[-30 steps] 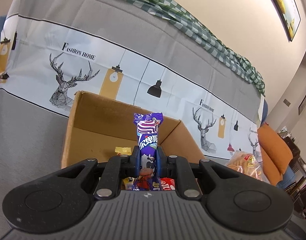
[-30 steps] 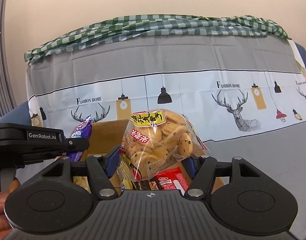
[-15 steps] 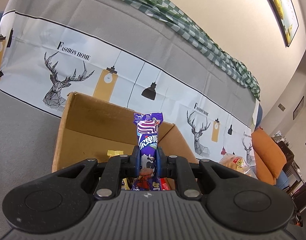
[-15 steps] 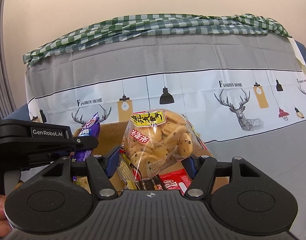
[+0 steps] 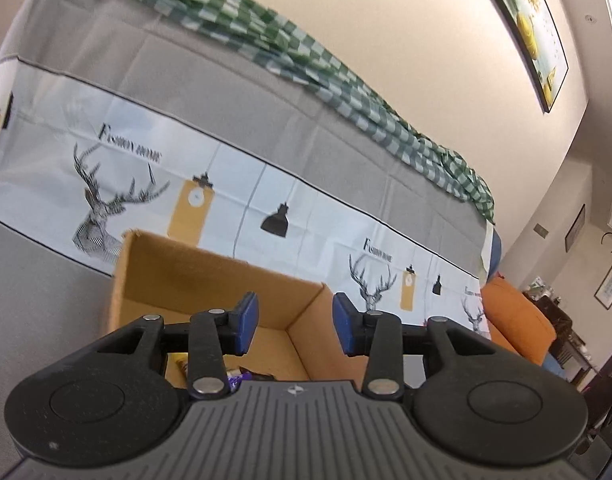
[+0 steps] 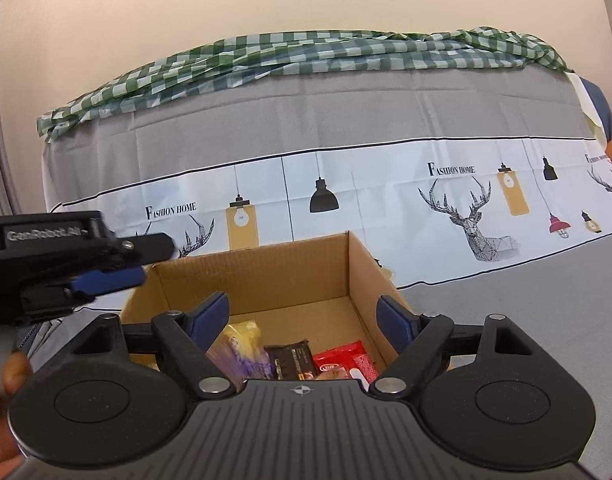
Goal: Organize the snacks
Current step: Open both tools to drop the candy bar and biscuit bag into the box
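An open cardboard box (image 6: 266, 276) stands on the grey cloth in front of both grippers. Inside lie a yellow pack (image 6: 244, 330), a purple-wrapped snack (image 6: 242, 360), a dark packet (image 6: 292, 358) and a red packet (image 6: 343, 360). My right gripper (image 6: 304, 318) hovers over the box's near edge, its jaws opening with nothing between them. My left gripper (image 5: 294, 326) faces the box (image 5: 210, 264), its jaws also opening and empty. A sliver of the purple snack (image 5: 238, 379) shows below it. In the right wrist view the left gripper (image 6: 138, 266) reaches in at the box's left corner.
A deer-print cloth (image 6: 385, 200) covers the sofa back behind the box, with a green checked cloth (image 6: 306, 56) along its top. An orange cushion (image 5: 517, 320) lies at the far right. A person's hand (image 6: 6, 376) holds the left gripper's handle.
The left gripper let go of the purple snack and the right gripper let go of the cookie bag. Both grippers now stand empty over the box, and the left view has tilted upward a little.
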A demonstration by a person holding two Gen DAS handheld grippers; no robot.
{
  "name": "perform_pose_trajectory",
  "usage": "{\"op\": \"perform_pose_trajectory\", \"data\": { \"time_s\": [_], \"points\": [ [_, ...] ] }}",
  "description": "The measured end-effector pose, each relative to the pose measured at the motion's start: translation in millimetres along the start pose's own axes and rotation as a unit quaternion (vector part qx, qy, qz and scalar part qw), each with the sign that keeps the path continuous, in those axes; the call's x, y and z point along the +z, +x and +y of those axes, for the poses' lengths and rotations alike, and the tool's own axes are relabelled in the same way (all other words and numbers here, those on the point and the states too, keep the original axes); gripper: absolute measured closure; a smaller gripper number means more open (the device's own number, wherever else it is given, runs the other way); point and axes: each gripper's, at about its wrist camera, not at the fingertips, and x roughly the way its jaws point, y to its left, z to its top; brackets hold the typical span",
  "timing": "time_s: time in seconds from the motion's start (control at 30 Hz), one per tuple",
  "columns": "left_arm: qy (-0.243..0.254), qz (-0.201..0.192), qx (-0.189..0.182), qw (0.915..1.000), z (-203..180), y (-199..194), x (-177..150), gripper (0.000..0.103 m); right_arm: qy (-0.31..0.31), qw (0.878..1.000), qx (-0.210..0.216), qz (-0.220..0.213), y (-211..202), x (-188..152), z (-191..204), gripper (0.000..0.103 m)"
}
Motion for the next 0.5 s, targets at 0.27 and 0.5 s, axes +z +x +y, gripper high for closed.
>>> {"op": "perform_pose_trajectory", "data": {
  "time_s": [0.27,0.5],
  "points": [
    [0.061,-0.020,0.020,0.9977,-21,-42,-2,0.027,-0.008,1.000,0.015,-0.012,-17,-2,-2,0.011],
    [0.109,-0.028,0.032,0.9932,-54,-100,-8,0.006,0.011,1.000,0.008,-0.020,-46,4,-16,0.001]
  ]
}}
